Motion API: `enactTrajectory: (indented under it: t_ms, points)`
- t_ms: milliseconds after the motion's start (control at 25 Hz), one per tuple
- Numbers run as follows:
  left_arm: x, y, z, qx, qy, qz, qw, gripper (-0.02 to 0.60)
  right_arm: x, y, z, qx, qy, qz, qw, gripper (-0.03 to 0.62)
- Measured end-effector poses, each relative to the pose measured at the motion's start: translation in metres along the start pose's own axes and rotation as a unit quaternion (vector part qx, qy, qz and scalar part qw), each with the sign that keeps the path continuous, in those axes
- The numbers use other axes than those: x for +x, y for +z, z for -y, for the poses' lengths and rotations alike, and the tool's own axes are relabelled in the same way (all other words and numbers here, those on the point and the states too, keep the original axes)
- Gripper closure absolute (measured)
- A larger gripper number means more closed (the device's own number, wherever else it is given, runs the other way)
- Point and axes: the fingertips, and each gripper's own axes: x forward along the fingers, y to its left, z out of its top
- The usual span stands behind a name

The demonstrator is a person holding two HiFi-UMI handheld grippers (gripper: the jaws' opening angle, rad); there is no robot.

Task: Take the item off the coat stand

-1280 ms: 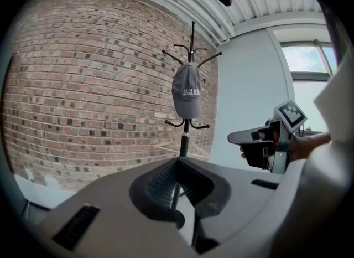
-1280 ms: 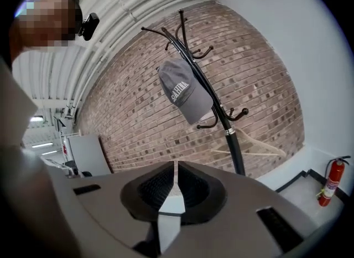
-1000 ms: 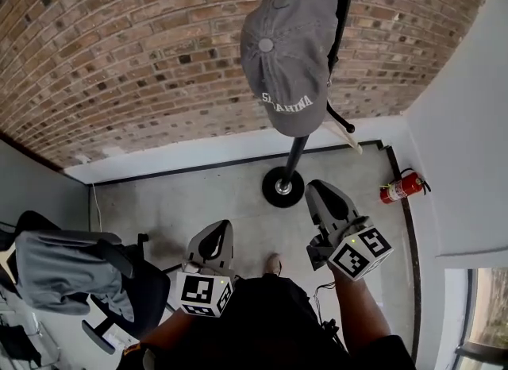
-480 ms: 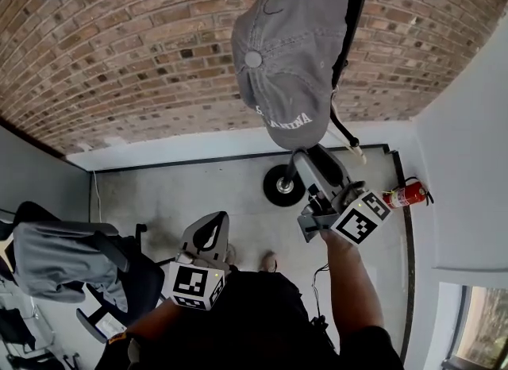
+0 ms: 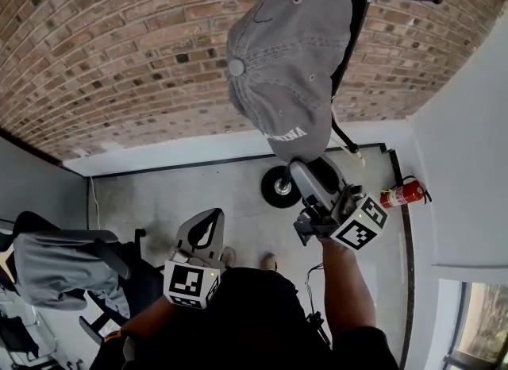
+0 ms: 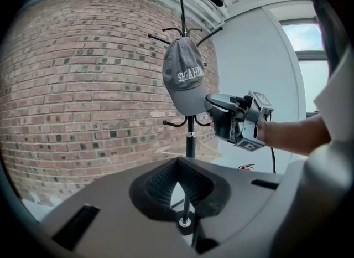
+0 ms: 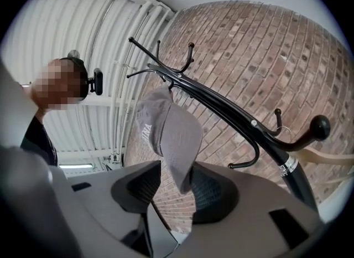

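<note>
The right gripper [image 7: 171, 187] has just been opening its jaws and they now stand wide apart. Its ribbed pads [image 7: 213, 193] sit either side of the tip of the grey cap's [image 7: 166, 129] brim. The brim hangs down into the gap, closer to one pad than the other, and I see neither pad pressing on it, so nothing is gripped. Up from those fingers, the cap's crown, with white lettering on it, hangs from an upper hook of the black coat stand [image 7: 221, 104]. The stand's pole slants away just beyond the fingers, with lower hooks curling out of it. From the head view the stand's round base [image 5: 279, 187] sits on the grey floor just beside the raised fingers, and a red fire extinguisher [image 5: 401, 194] leans by the white wall on the gripper's far side. The left gripper [image 6: 178, 176] is held low and well apart from the cap, pointing toward the stand. Its jaws are closed tip to tip and nothing is between them. Out to its side stands an office chair [image 5: 55, 269] draped with a grey garment, and a brick wall [image 5: 119, 59] backs the whole scene.
</note>
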Motion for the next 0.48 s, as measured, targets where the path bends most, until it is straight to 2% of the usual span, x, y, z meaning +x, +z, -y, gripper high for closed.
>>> enactTrajectory:
  t_ms: [120,240,480]
  points:
    - [0.002,0.004,-0.001,0.002,-0.008,0.004,1.0,0.557,0.002,0.005,-0.014,0.01,0.02,0.013,1.0,0.43]
    - [0.004,0.005,-0.001,0.006,-0.014,0.004,0.9999,0.557,0.005,0.01,-0.028,0.004,0.033,0.019,0.999,0.535]
    - [0.002,0.004,-0.005,0.008,-0.021,0.004,0.9997,0.557,0.013,0.016,-0.061,-0.024,0.061,0.019,0.998,0.562]
